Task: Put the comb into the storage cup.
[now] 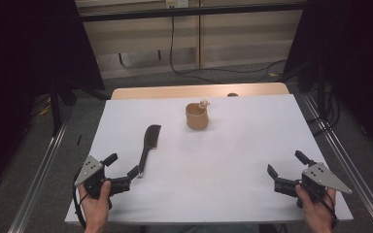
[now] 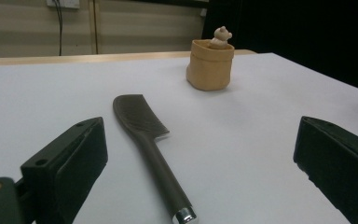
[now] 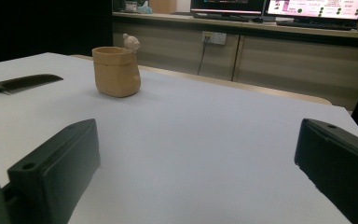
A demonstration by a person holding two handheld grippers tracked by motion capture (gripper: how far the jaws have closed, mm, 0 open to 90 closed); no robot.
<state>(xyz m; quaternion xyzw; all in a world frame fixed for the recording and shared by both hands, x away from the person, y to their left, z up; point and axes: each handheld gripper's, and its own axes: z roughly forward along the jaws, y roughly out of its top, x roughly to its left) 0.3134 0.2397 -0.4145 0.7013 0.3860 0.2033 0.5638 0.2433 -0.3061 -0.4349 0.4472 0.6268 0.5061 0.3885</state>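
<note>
A dark comb lies flat on the white table, its silver-tipped handle end pointing toward the person. A tan cup with a small bear figure on its rim stands upright at the back middle. My left gripper is open near the front left, the comb's handle end lying just ahead of its jaws. My right gripper is open at the front right with nothing between its jaws.
The white table top rests on a wooden table whose far edge shows. Metal rails run along both sides. Cables trail on the floor behind. Monitors stand on a counter in the right gripper view.
</note>
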